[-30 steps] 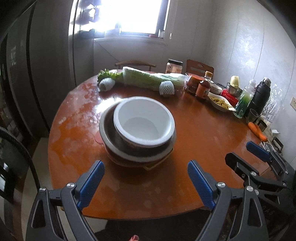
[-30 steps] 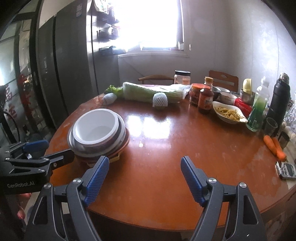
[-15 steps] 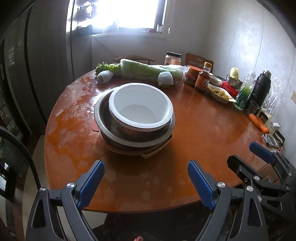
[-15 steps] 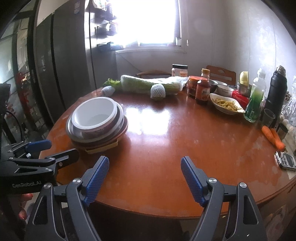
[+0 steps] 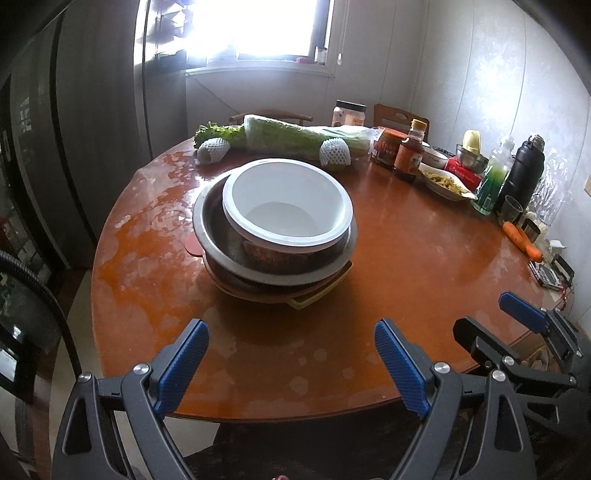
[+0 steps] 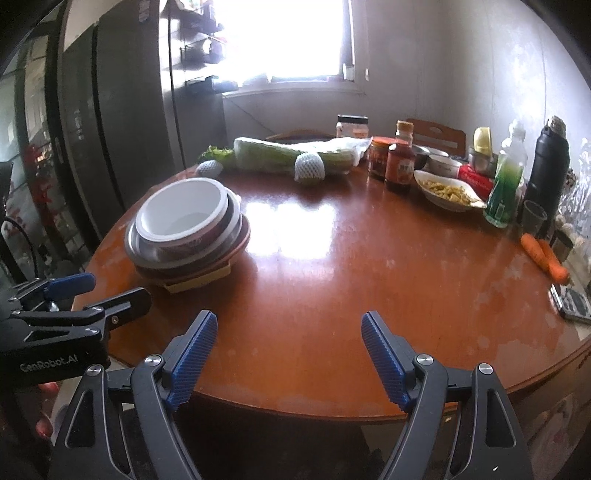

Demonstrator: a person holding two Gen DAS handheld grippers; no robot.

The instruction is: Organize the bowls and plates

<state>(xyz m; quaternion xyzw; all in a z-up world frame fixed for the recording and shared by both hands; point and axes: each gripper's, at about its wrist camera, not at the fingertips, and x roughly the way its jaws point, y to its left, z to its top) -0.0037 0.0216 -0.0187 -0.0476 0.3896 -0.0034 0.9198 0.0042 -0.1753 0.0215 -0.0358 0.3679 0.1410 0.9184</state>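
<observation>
Both grippers have drawn back from the nested stack: the white bowl [image 5: 286, 206] sits inside the steel bowl [image 5: 218, 225] on the bench [image 5: 406, 258], left of centre. Left gripper [image 5: 291, 360] and right gripper [image 6: 290, 349] hold nothing, jaws wide apart; stacking looks finished.

Round wooden table [image 5: 406, 258] (glaring window [image 5: 258, 29] behind)

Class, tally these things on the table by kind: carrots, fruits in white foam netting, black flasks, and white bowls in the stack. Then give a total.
Carrots: 2
Foam-netted fruits: 2
Black flasks: 1
White bowls in the stack: 1
Total: 6
</observation>
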